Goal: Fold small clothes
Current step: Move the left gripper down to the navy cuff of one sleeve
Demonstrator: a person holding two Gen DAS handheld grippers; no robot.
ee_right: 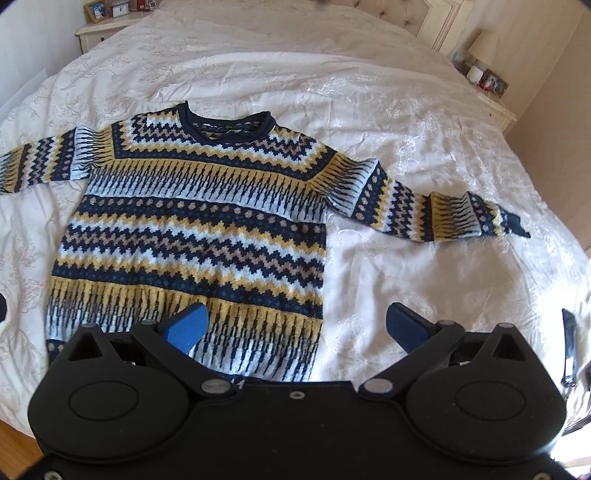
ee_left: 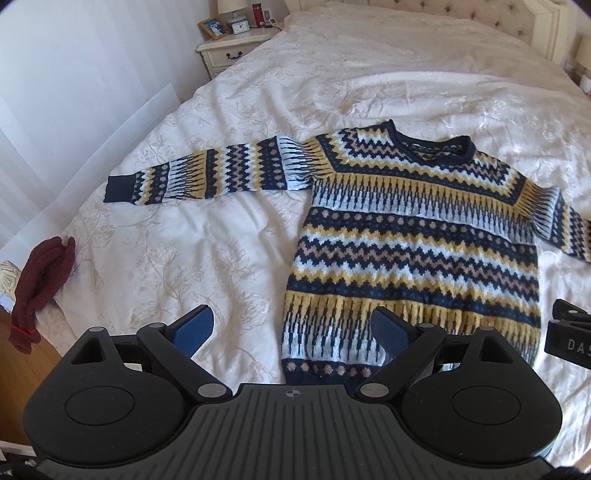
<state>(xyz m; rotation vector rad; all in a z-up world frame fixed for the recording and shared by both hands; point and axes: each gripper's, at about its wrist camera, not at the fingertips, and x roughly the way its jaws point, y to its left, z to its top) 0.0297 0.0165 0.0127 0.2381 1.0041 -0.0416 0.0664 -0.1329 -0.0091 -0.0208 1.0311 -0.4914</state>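
While the sweater (ee_left: 410, 240) is spread flat, front up, across the middle of the bed (ee_left: 221, 229), its hem is turned toward the foot edge and its collar toward the headboard (ee_right: 424, 14). Both sleeves are stretched out sideways, the one cuff lying near the left edge, the other cuff near the right edge. Bare, wrinkled quilt is left open below each sleeve and between collar and headboard. A dark red garment (ee_left: 40, 288) is draped over the left corner at the foot edge. A nightstand (ee_left: 232, 48) is seen beside the head of the bed on the left, another (ee_right: 491, 99) on the right; wooden floor is glimpsed past the foot corners. The left gripper (ee_left: 291, 332) is held above the hem's left corner, jaws spread wide and empty. The right gripper (ee_right: 295, 325) is held above the hem's right corner, jaws likewise parted, nothing between them.
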